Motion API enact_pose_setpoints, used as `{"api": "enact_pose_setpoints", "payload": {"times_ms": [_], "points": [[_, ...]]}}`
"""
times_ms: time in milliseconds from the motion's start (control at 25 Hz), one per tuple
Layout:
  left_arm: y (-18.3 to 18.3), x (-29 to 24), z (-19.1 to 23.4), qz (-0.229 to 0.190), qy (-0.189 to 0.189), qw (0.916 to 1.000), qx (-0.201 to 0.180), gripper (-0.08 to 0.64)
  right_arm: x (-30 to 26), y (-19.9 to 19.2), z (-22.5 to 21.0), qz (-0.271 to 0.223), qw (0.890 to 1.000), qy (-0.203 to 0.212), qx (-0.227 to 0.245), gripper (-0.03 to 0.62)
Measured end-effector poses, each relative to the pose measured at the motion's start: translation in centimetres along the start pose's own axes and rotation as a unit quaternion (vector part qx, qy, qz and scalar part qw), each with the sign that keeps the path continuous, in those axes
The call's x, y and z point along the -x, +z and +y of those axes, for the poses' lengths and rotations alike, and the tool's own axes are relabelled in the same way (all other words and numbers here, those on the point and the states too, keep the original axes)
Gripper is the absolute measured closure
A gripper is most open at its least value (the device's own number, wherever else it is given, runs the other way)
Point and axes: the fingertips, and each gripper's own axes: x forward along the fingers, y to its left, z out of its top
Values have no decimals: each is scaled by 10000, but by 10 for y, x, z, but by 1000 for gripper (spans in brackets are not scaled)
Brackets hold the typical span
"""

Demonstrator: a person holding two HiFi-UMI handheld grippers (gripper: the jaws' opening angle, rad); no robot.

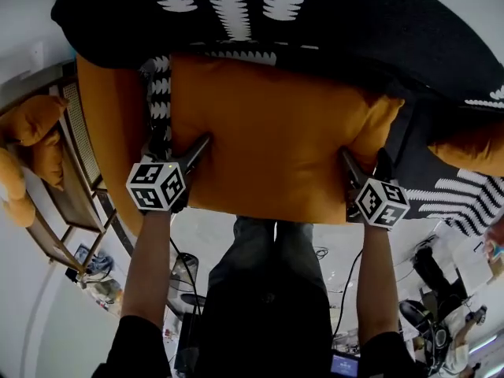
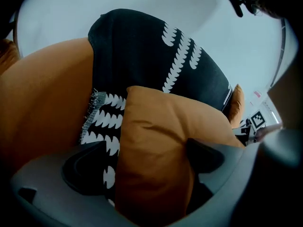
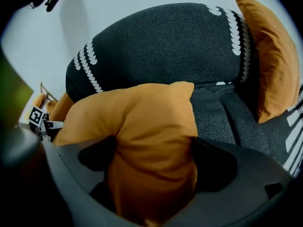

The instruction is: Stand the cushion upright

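A plump orange cushion [image 1: 276,148] of smooth, softly creased fabric rests on a charcoal woven sofa [image 1: 409,30] printed with rows of white scalloped leaf shapes, its far edge against the dark backrest. It is flanked by two handheld grippers. The left gripper [image 1: 183,142] straddles the cushion's left edge with its jaws spread wide; in the left gripper view a strip of black-and-white fringed fabric [image 2: 102,119] shows between one dark pad [image 2: 85,169] and the cushion [image 2: 161,141], so it is not clamped. The right gripper [image 1: 365,162] stands likewise wide apart around the right corner, where the cushion [image 3: 147,122] bulges between the rounded pads without being squeezed. A larger orange cushion [image 2: 47,93] sits beyond the fringed fabric, and another orange cushion [image 3: 270,56] stands against the sofa's far side. Each gripper carries a cube [image 1: 156,183] faced with square black-and-white markers.
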Motion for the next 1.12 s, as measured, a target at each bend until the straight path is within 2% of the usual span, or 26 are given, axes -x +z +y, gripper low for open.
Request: {"api": "enact_pose_setpoints", "payload": {"times_ms": [280, 400, 560, 760, 960, 1120], "points": [[-6, -6, 0, -96, -614, 9960, 645, 29, -4, 0, 0, -85, 9995, 268, -114, 80], [-4, -5, -6, -140, -683, 9956, 626, 34, -1, 0, -1, -244, 9990, 325, -177, 81], [-11, 5, -16, -170, -744, 9961, 446, 144, 2, -6, 4, -297, 9986, 399, -178, 84], [-9, 14, -24, -326, -665, 9971, 143, 242, 5, -9, 16, -377, 9981, 493, -35, 193], [-1, 37, -44, -720, -609, 9954, -144, 316, 30, -5, 30, -706, 9960, 496, 238, 317], [6, 64, -72, -1031, -603, 9924, -287, 333, 60, 0, 39, -946, 9937, 521, 298, 364]]}}
